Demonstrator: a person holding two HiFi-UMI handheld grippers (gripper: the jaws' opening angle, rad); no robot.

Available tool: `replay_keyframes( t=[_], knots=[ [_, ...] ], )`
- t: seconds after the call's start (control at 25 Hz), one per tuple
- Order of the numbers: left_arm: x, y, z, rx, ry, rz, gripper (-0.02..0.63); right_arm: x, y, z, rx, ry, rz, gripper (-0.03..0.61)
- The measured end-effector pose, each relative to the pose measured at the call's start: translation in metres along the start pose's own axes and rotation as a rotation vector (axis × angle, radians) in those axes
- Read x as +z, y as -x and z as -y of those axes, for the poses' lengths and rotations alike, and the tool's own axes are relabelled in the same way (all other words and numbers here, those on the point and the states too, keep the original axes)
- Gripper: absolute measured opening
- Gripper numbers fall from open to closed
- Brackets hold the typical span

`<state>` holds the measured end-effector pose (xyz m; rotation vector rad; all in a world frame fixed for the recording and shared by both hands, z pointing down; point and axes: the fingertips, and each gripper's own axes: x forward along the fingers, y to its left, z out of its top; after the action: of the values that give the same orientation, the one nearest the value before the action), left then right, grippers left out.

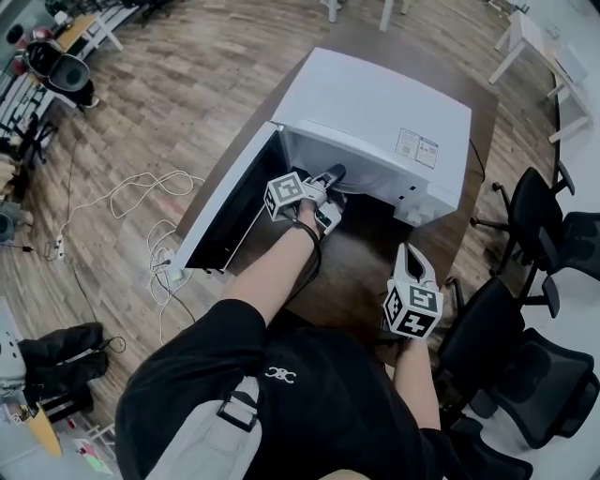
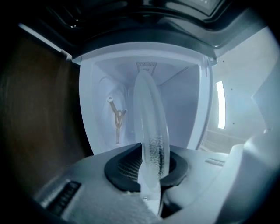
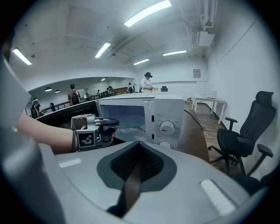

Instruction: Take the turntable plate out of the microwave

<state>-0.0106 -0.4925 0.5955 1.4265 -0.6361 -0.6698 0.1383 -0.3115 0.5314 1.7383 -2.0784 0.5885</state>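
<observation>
Turntable plate [image 2: 151, 131] is clamped edge-on between the jaws of the left gripper [image 2: 151, 170], at the open front of the microwave [image 1: 375, 112]. Right gripper [image 3: 138, 151] jaws are closed and empty, above the surface [image 1: 366, 272]

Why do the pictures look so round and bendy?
Wide-angle lenses: the right gripper view bows the ceiling lights, with black corners; the left gripper view bulges the microwave, and the clear turntable plate looks hazy; the head view curves the floor.
</observation>
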Motion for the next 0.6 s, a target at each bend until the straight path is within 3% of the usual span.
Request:
replay_keyframes(
  t=[0.6],
  knots=[
    [-0.035,0.074,0.012,-0.025,-0.023,-0.024,0.052,0.012,0.003,-0.021,0.103,0.026,0.05,0.009]
  ],
)
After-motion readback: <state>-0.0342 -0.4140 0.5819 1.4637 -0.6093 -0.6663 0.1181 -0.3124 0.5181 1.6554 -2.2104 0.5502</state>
